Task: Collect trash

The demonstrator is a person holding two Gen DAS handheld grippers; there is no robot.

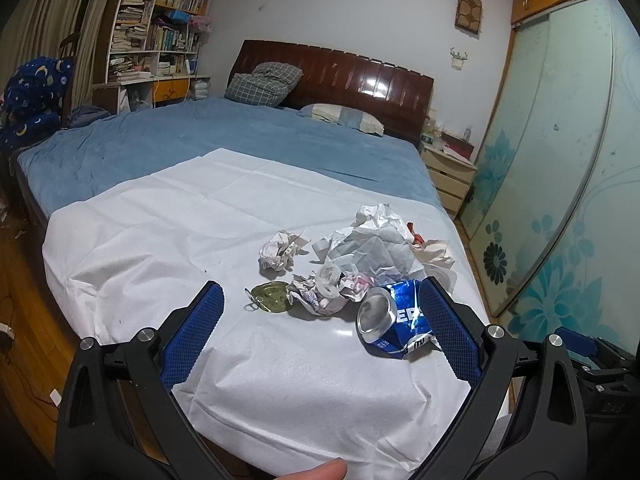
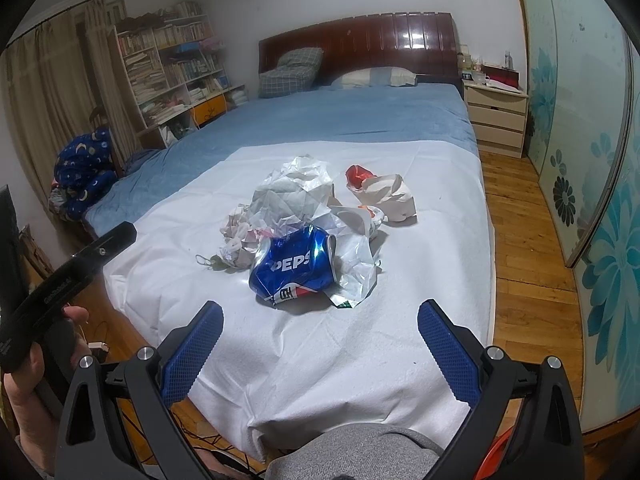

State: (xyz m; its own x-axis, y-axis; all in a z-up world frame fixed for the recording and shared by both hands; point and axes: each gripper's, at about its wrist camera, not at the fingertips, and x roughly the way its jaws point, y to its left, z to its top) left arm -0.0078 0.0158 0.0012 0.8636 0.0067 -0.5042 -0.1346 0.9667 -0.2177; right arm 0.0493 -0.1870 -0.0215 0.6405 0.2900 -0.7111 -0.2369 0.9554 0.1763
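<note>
The bed (image 2: pixel 360 120), under a blue cover, fills most of the room. A white sheet (image 2: pixel 320 340) is spread over its foot end and carries the trash in 1 loose heap. The biggest piece is crumpled white paper (image 2: pixel 294 192), with a beige and red wrapper (image 2: pixel 386 194) just beside it. In front lies a crushed blue Pepsi can (image 2: pixel 294 266), touching the paper. Smaller paper wads (image 1: pixel 280 254) and a round metal lid (image 1: pixel 272 297) sit near the can. The left gripper (image 1: pixel 320 320) is spread wide, its right finger close beside the can. The right gripper (image 2: pixel 320 344) is spread too, holding nothing, short of the heap.
</note>
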